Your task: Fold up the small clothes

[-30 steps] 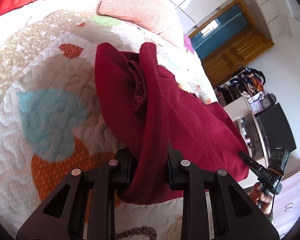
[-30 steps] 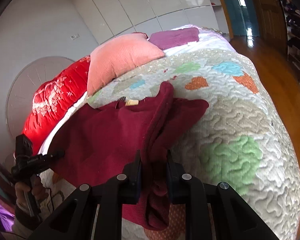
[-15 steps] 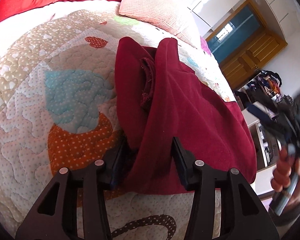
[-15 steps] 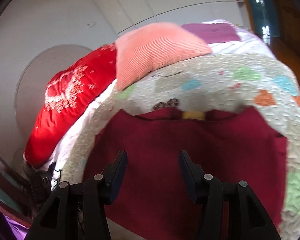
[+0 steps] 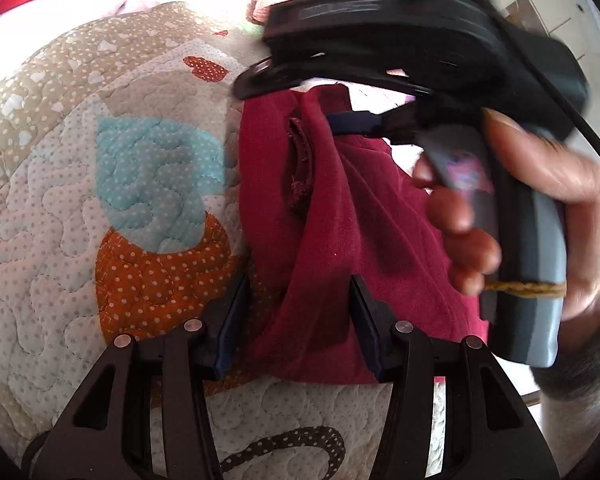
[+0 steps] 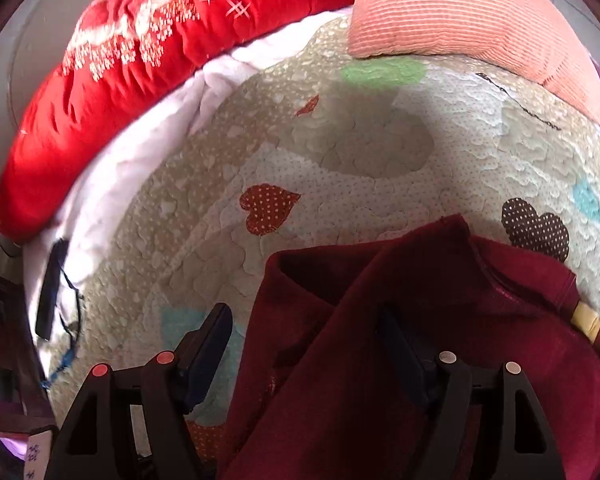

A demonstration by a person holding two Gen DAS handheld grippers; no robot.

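Both tongs (image 5: pixel 296 320) (image 6: pixel 308 344) spread apart over maroon garment (image 5: pixel 340 208) on heart-patched quilt (image 5: pixel 100 200).

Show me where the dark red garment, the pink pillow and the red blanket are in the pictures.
garment (image 5: pixel 340 216): left wrist view, middle of the bunched cloth.
pillow (image 6: pixel 472 12): right wrist view, its ribbed face.
blanket (image 6: pixel 140 52): right wrist view, its patterned top.
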